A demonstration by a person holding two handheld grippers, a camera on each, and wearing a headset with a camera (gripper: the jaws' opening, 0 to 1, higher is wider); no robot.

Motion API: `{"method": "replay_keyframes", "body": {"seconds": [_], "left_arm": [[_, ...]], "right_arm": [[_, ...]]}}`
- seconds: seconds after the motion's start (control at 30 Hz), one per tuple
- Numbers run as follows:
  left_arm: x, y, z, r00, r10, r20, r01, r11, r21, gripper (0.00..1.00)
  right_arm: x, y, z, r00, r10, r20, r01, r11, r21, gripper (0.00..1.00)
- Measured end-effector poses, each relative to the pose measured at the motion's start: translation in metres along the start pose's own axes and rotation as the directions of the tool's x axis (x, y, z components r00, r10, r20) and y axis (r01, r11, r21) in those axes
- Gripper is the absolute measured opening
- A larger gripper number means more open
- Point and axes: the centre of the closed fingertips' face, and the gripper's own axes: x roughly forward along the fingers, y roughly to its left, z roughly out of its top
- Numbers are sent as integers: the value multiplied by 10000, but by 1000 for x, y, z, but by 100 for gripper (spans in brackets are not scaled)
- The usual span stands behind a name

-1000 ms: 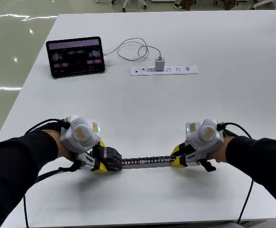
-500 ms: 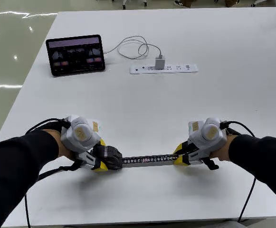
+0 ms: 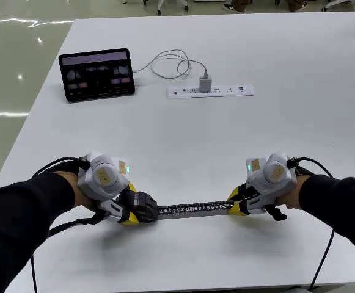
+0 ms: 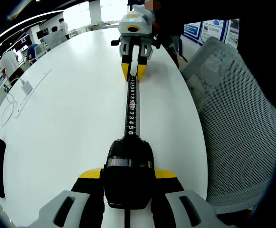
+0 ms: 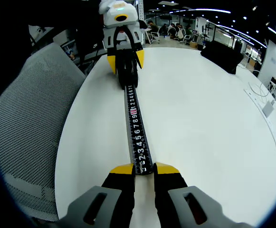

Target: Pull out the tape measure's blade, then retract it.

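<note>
Tape measure (image 3: 142, 205) is sitting on the near part of the white bench (image 3: 226, 134), its dark case pointing toward the person's right. The left gripper (image 3: 130, 204) is holding that case, with its yellow-tipped fingers (image 4: 91, 174) pressing against the two sides of the body, so they are clamped on it rather than standing apart. The blade (image 3: 192, 209) is running out of the case in a straight line, lying flat along the bench with its black face and white numerals turned up. The right gripper (image 3: 233, 203) is gripping the blade's free end, its fingers (image 5: 122, 169) closing in on the strip from either edge, with the lowest numbers sitting just between them. The two grippers are facing each other along the blade, well apart, and both are staying low against the bench surface. In each gripper view a grey mesh chair (image 4: 233, 118) is showing beside the bench edge. Farther back on the bench, a dark tablet (image 3: 97, 72) is standing to the left, and a white power strip (image 3: 211, 90) with a charger (image 3: 205, 82) plugged in is lying near the middle, its cable (image 3: 171, 61) looping behind.
</note>
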Motion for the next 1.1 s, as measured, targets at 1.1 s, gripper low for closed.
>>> {"method": "replay_keyframes", "body": {"seconds": [1.1], "left_arm": [[0,0,-1,9999,-15,-102,16,10000,32,34]], "right_arm": [[-13,-3,-17,9999,-103,-124,105,9999,127,10]]}}
